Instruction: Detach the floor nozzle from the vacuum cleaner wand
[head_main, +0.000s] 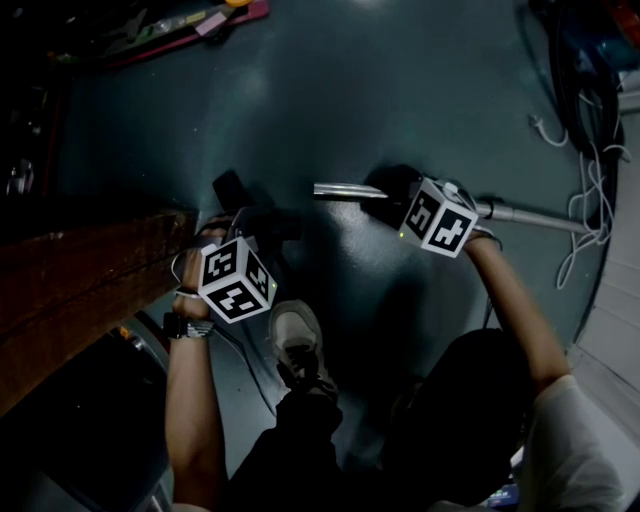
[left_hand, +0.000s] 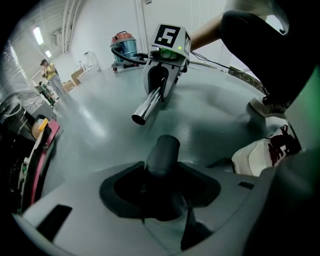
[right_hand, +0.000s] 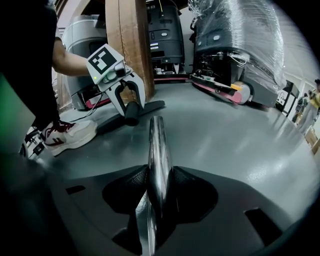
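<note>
— Largest item?
— Metal wand (right_hand: 156, 150), held above the floor (right_hand: 240, 135), clenched in the fingers of the right gripper (left_hand: 161, 84); its free end is clear of the floor nozzle (right_hand: 152, 105).
— Next?
— That floor nozzle lies on the floor, its neck (left_hand: 162, 155) grasped by the left gripper (right_hand: 129, 102).

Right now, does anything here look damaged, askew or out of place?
Nothing stands out. The metal wand, clamped in the right tongs, is clear of the black nozzle neck held by the left tongs, with a gap between them, as the task intends. Loose white cables lie on the floor.
</note>
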